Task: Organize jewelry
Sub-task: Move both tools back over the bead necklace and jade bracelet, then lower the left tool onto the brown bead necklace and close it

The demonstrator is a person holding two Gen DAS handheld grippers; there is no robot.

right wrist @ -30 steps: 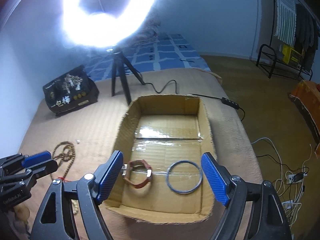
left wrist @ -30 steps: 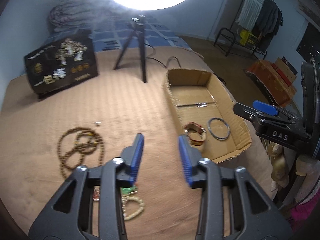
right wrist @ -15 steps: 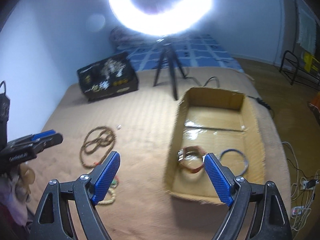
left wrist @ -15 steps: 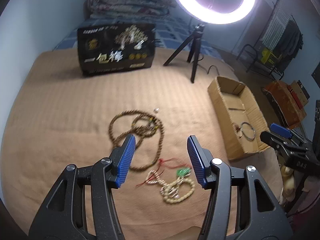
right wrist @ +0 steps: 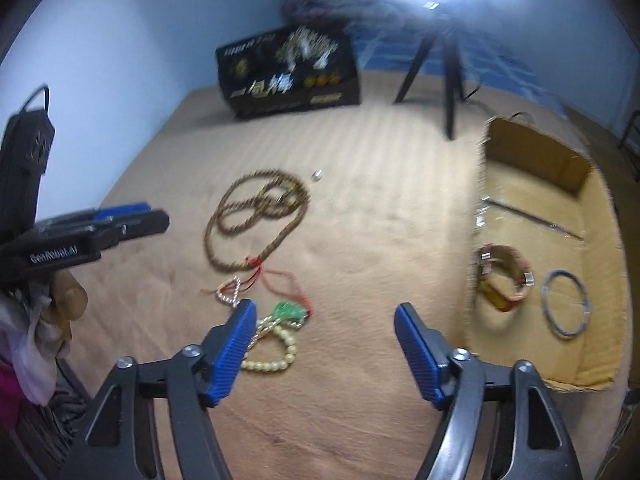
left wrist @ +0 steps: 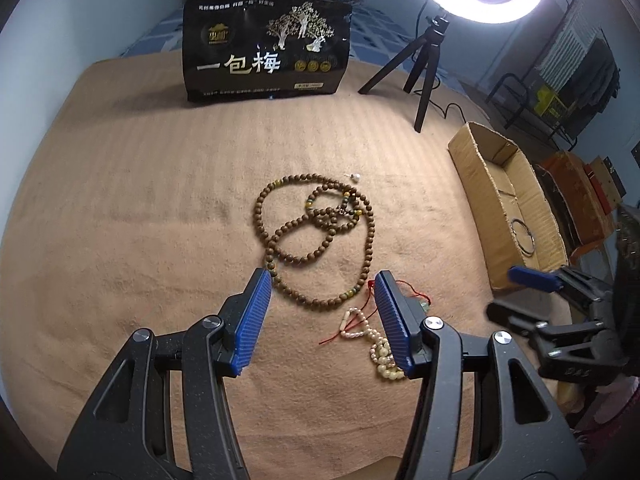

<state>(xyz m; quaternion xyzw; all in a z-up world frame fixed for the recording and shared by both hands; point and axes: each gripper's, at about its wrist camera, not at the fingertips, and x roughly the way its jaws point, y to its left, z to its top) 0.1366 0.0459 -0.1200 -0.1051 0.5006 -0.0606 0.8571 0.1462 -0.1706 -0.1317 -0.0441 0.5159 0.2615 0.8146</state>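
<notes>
On the tan blanket (left wrist: pixel 132 208) in front of you, the jewelry lies loose. Your left gripper (left wrist: pixel 322 316) hangs over it with its blue pads apart and nothing pinched; the near loop of the brown bead necklace (left wrist: pixel 316 236) shows between them, lying flat on the blanket. Just to the right of that loop, partly hidden behind the right finger, sits the pale bead bracelet (left wrist: pixel 380 350) with its red cord (left wrist: pixel 394 286).

Your right gripper (right wrist: pixel 324 354) hovers nearer the right side; its jaws are closing, with only bare blanket between them. Its left pad overlaps the pale bead bracelet (right wrist: pixel 276 354) and the green pendant (right wrist: pixel 288 311) lies just beyond it.

Farther right stands the open cardboard box (right wrist: pixel 592 376). Inside it rest a brown strap bracelet (right wrist: pixel 504 280) and, beside it to the right, a thin metal bangle (right wrist: pixel 566 308). A tiny white bead (left wrist: pixel 355 176) lies at the far edge of the brown necklace.
</notes>
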